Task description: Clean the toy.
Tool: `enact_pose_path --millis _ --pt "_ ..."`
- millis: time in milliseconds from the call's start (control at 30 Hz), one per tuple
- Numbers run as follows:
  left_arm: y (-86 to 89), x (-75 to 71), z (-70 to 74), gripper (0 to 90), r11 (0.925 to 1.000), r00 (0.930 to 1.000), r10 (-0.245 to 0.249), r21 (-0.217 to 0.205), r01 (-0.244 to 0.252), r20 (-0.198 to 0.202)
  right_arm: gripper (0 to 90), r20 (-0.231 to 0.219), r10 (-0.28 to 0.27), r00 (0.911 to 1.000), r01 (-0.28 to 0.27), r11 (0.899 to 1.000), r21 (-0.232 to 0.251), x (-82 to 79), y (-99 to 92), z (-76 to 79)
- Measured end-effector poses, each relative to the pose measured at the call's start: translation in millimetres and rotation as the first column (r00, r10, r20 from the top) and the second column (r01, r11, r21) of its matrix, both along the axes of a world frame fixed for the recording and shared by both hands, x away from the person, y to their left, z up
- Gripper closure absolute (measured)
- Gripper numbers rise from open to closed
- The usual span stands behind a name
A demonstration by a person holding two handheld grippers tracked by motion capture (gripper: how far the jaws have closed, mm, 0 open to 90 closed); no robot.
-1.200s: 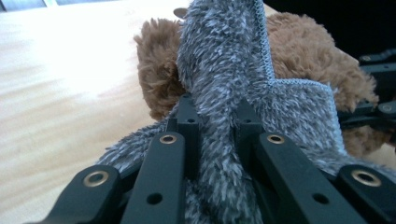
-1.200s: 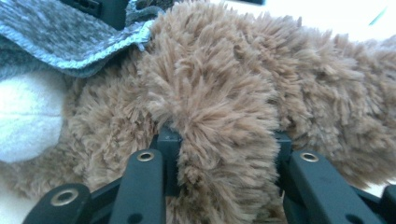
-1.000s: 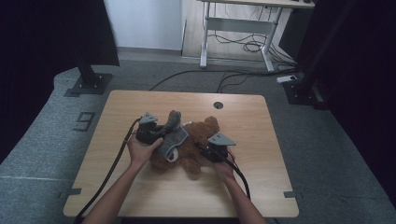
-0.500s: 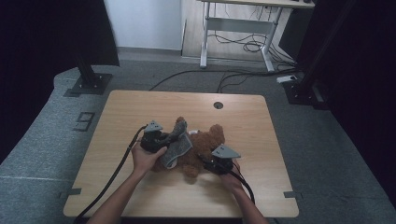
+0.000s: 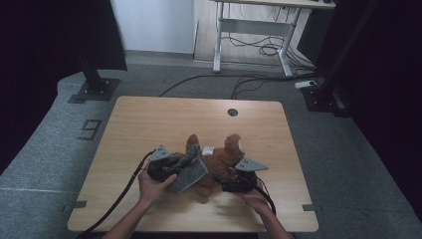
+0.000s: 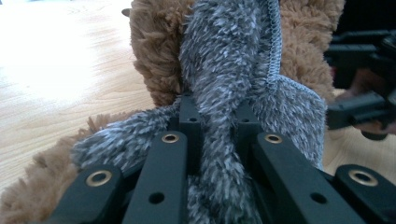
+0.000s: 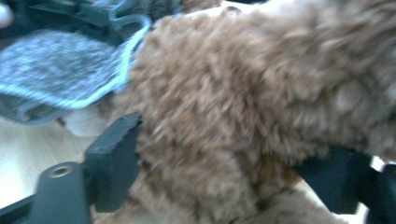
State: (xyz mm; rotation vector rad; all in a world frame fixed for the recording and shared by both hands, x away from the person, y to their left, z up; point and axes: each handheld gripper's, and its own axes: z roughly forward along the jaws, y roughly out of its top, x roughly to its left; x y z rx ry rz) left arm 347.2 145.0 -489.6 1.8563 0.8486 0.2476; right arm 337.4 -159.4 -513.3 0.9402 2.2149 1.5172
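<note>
A brown teddy bear point(image 5: 219, 162) lies on the wooden table point(image 5: 149, 119). A grey fuzzy cloth point(image 5: 188, 174) is draped over its left side. My left gripper point(image 5: 183, 164) is shut on a bunched fold of that cloth point(image 6: 229, 56), the fold squeezed between its jaws point(image 6: 217, 116), with the bear's fur point(image 6: 154, 51) right behind. My right gripper point(image 5: 222, 182) sits at the bear's near right side. Its jaws point(image 7: 224, 168) have just been opening and stand wide, with a furry part of the bear point(image 7: 261, 93) between them. The cloth point(image 7: 60, 70) shows beyond.
A white tag point(image 5: 207, 149) sticks out at the bear's far side. A round cable hole point(image 5: 232, 112) is near the table's far edge. Both forearms come in over the near edge. A desk frame point(image 5: 254, 30) and floor cables stand beyond the table.
Both hands have drawn back toward the near edge. The left gripper has kept the grey cloth. The bear has shifted a little nearer and to the right.
</note>
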Motion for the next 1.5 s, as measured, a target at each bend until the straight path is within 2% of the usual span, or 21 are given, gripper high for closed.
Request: enact_pose_path --millis 100,133,167,233,300,433,533,633,733,833,900,1000,1067,1133,1267,1333,1433,1500 --pt "-0.1 0.5 -0.3 79.5 1.0 1.0 0.002 -0.002 -0.002 -0.004 13.1 -0.043 0.036 0.9984 -0.038 0.999 -0.025 16.1 6.9 1.6" --pt "-0.1 0.7 -0.4 79.5 1.0 1.0 0.002 -0.001 -0.002 -0.008 14.9 -0.056 0.046 0.9973 -0.048 0.999 -0.024 19.6 8.8 0.4" --pt "0.0 0.8 -0.5 79.5 1.0 1.0 0.002 -0.001 -0.002 -0.009 22.5 -0.059 0.056 0.9967 -0.057 0.998 -0.029 23.0 11.0 -2.2" --pt "0.4 1.0 0.2 79.5 1.0 0.9999 0.001 -0.001 -0.001 -0.014 33.2 -0.037 0.055 0.9978 -0.056 0.998 -0.024 22.4 11.5 -4.6" --pt "0.6 1.5 2.7 79.3 1.0 0.9997 -0.003 -0.006 0.003 -0.025 42.8 0.016 0.051 0.9986 -0.051 0.998 -0.036 15.6 11.5 -7.5" --pt "-4.7 1.7 22.4 76.8 0.9999 0.9989 -0.011 -0.011 0.011 -0.045 51.1 0.077 0.027 0.9967 -0.024 0.999 -0.035 1.4 11.2 -13.5" --pt "-22.7 -0.3 41.8 76.5 0.9984 0.9981 -0.055 -0.014 0.055 -0.026 52.6 0.123 -0.009 0.9923 0.015 0.999 -0.042 -7.9 14.3 -17.3" --pt "-50.3 -0.7 60.0 76.7 0.9949 0.9949 -0.101 -0.004 0.101 0.001 53.4 0.17 -0.035 0.9849 0.045 0.997 -0.059 -14.1 17.9 -20.2" --pt "-81.7 10.4 71.1 76.7 0.992 0.9921 -0.125 0.02 0.125 -0.009 54.0 0.196 -0.048 0.9795 0.064 0.995 -0.076 -17.4 20.1 -20.9" --pt "-104.0 27.1 71.9 76.7 0.9908 0.9895 -0.133 0.02 0.134 -0.058 54.5 0.234 -0.058 0.9705 0.082 0.992 -0.095 -22.2 22.4 -23.0" --pt "-118.3 38.5 67.2 76.7 0.9901 0.9885 -0.119 0.064 0.125 -0.093 54.5 0.263 -0.064 0.9628 0.097 0.988 -0.116 -25.3 23.8 -24.2" --pt "-124.7 46.5 51.2 76.9 0.9866 0.9846 -0.105 0.11 0.12 -0.14 54.7 0.282 -0.072 0.9567 0.113 0.985 -0.131 -27.6 25.6 -25.4" --pt "-120.7 45.2 44.8 77.4 0.9871 0.9852 -0.102 0.109 0.117 -0.138 55.4 0.282 -0.08 0.9561 0.124 0.982 -0.141 -28.3 26.2 -27.3" --pt "-113.5 41.6 44.6 77.5 0.9888 0.9857 -0.104 0.093 0.117 -0.132 55.8 0.291 -0.081 0.9532 0.129 0.981 -0.148 -29.7 27.0 -28.4" --pt "-95.9 31.8 46.0 77.5 0.9906 0.9899 -0.094 0.089 0.104 -0.106 56.0 0.298 -0.092 0.9502 0.143 0.977 -0.156 -31.5 28.5 -28.0" --pt "-80.4 29.5 46.0 77.5 0.9934 0.9912 -0.074 0.079 0.083 -0.109 56.1 0.293 -0.099 0.9509 0.149 0.977 -0.154 -31.8 29.0 -27.9" --pt "-54.7 28.3 44.0 77.5 0.9948 0.9943 -0.018 0.097 0.028 -0.105 56.3 0.289 -0.107 0.9512 0.155 0.976 -0.15 -31.3 28.4 -28.0" --pt "-30.3 28.8 37.3 77.6 0.9972 0.9919 0.012 0.075 -0.002 -0.126 56.3 0.285 -0.112 0.9519 0.157 0.978 -0.14 -30.5 26.9 -28.4"
